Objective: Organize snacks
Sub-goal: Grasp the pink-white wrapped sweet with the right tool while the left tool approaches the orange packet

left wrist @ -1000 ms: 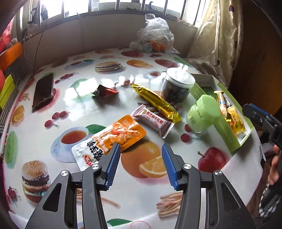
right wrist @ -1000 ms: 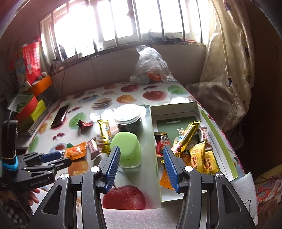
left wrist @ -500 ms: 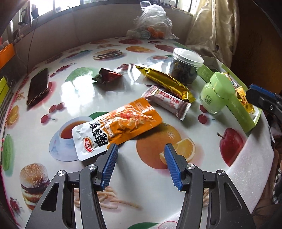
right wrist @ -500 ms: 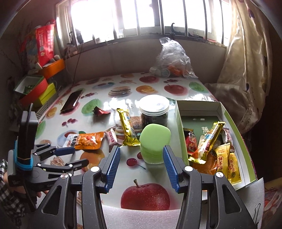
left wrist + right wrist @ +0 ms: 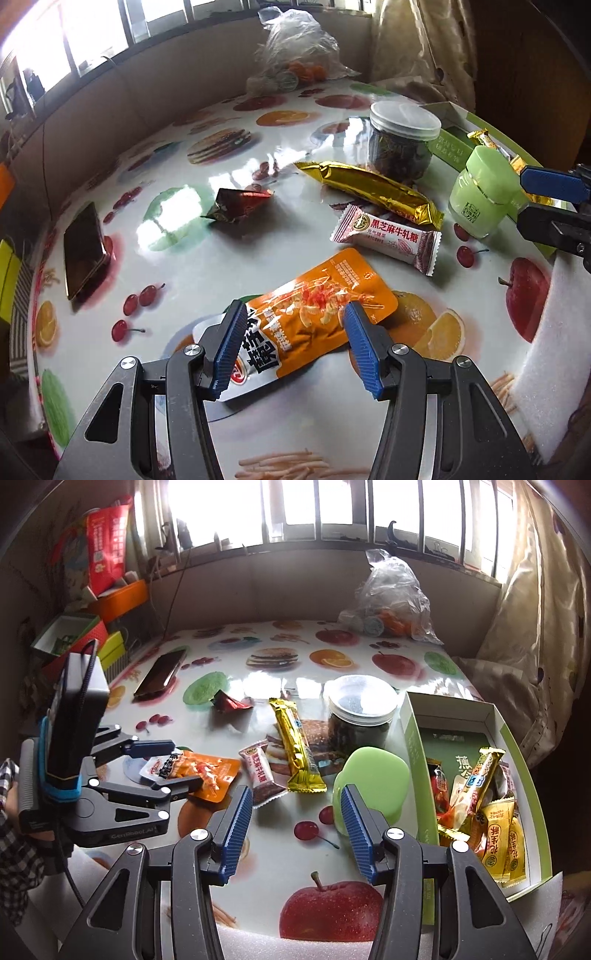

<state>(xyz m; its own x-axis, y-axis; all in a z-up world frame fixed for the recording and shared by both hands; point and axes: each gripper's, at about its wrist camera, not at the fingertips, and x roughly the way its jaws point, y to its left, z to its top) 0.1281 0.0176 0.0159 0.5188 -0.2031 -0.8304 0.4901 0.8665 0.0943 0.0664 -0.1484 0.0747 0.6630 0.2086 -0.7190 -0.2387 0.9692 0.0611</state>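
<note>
The left claw (image 5: 295, 332) tilts steeply down over the bench (image 5: 207, 258), its blue ribbed pads (image 5: 231, 347) spread to either side of the orange snack pouch (image 5: 314, 314); the jaws are released, and the pads do not visibly press on the pouch. In the right wrist view a checked sleeve (image 5: 14, 834) shows behind this claw. The right claw (image 5: 295, 827) also angles down, released and with nothing between its jaws, hovering over the near bench edge just beside the green-lidded jar (image 5: 369, 786).

The orange pouch lies flat, with a white end bearing large black Chinese characters and a clear window showing pale strips. Beyond it lie a white and maroon candy bar (image 5: 388, 240) printed 黑芝麻牛轧糖, a long gold wrapper (image 5: 373, 188), a small dark red packet (image 5: 236, 205) and a clear jar with a white lid (image 5: 402, 144). The green-walled box (image 5: 413, 753) at the right already holds several yellow and gold packets (image 5: 498, 830); the yellow ones read 花生酥. The left claw's body reads "GenRobot.AI"
</note>
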